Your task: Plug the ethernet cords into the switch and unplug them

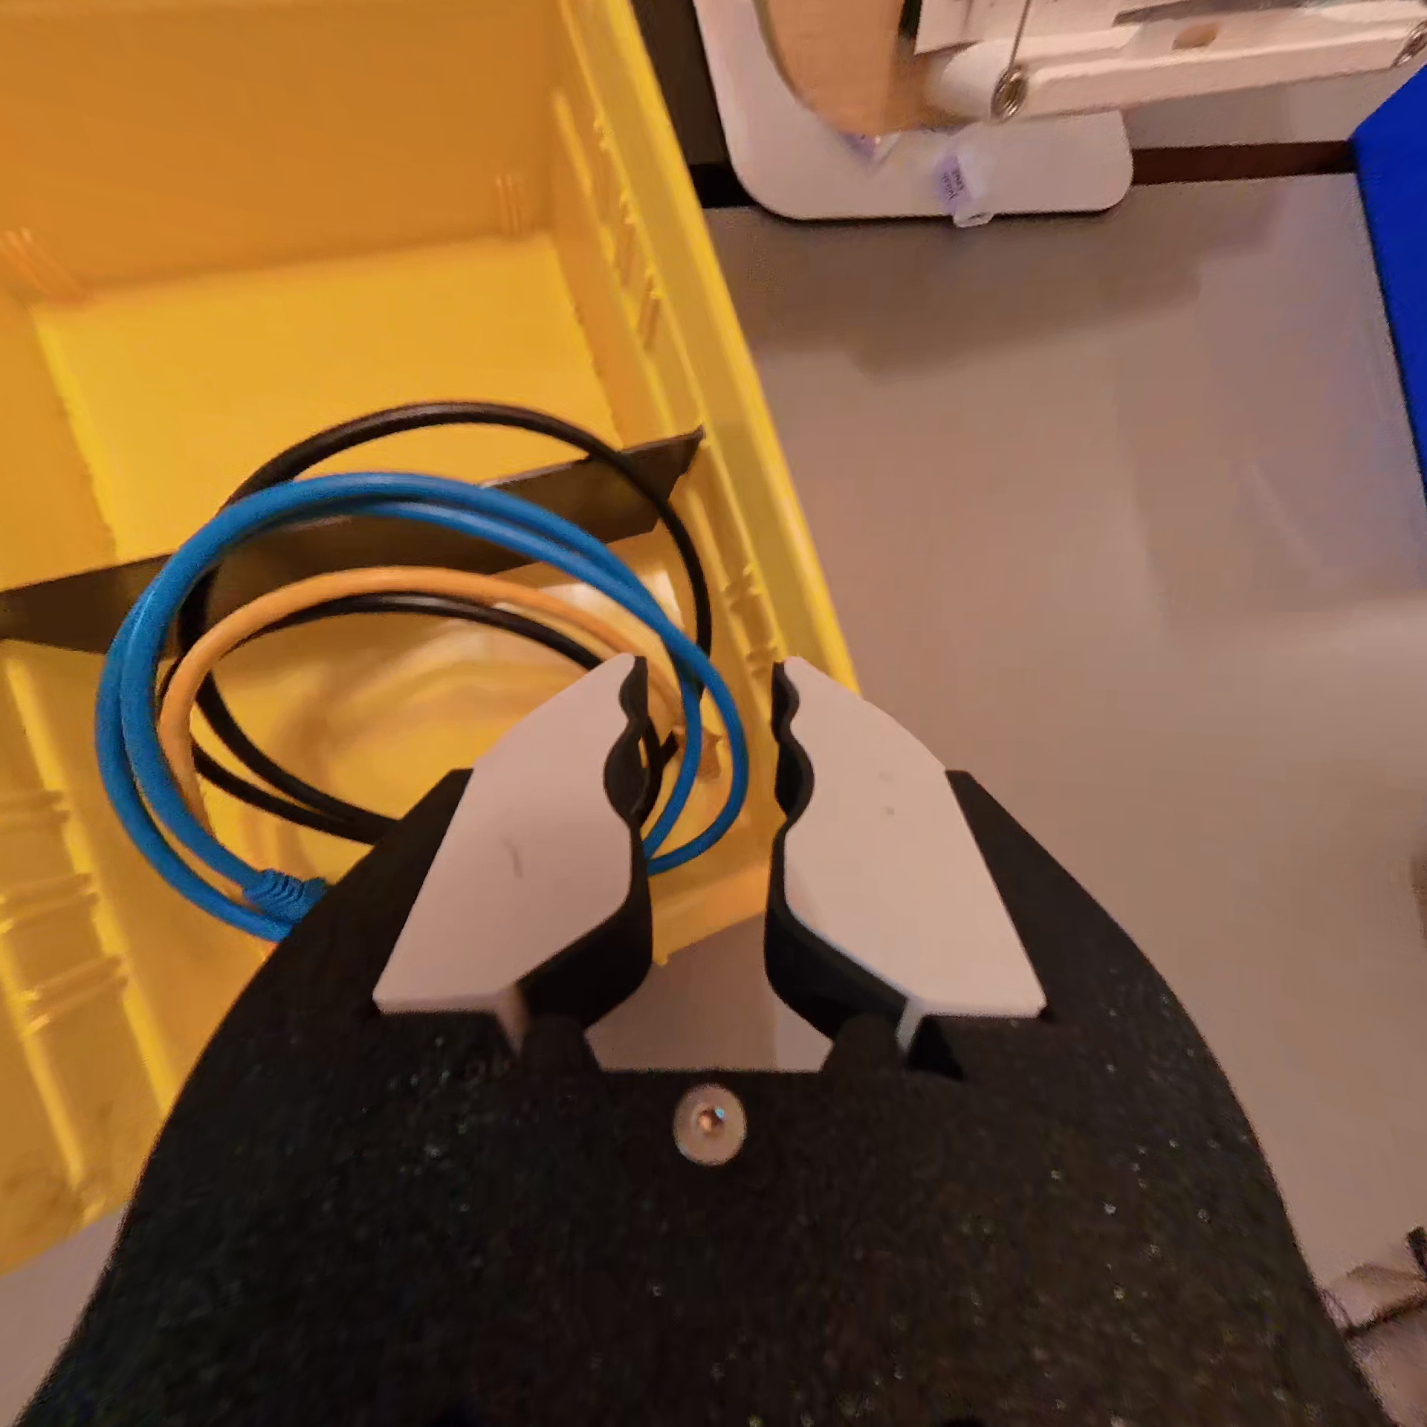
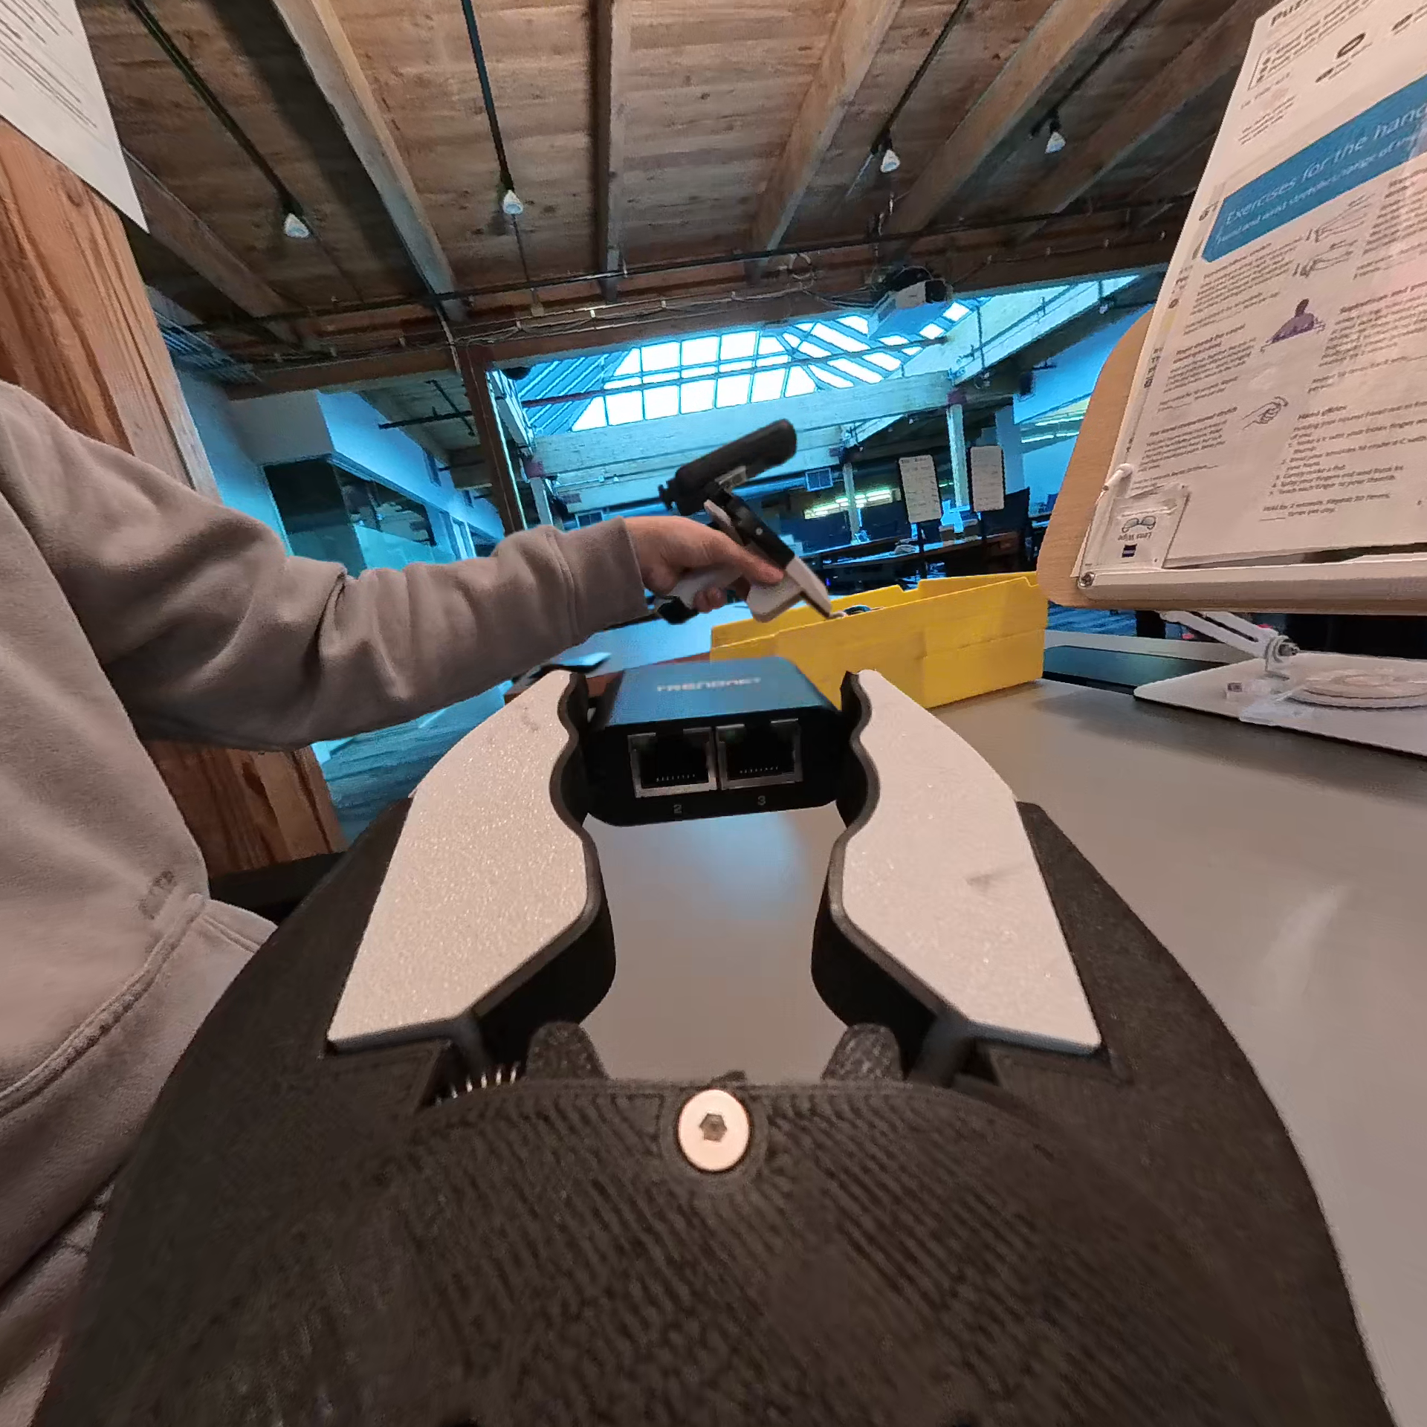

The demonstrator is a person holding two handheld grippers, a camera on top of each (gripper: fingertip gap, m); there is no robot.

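Note:
Blue, yellow and black ethernet cords lie coiled in a yellow bin. The blue cord's plug lies beside my left fingers. My left gripper is open and empty, hovering over the bin's near right corner above the coils. It also shows in the right wrist view, held by a hand over the bin. My right gripper is shut on a small black switch, fingers on its two sides. Two empty ports face me.
A black divider crosses the bin. On the grey table stand a white document stand base and a blue object at the right edge. The stand with papers is at right; a person's grey sleeve reaches across at left.

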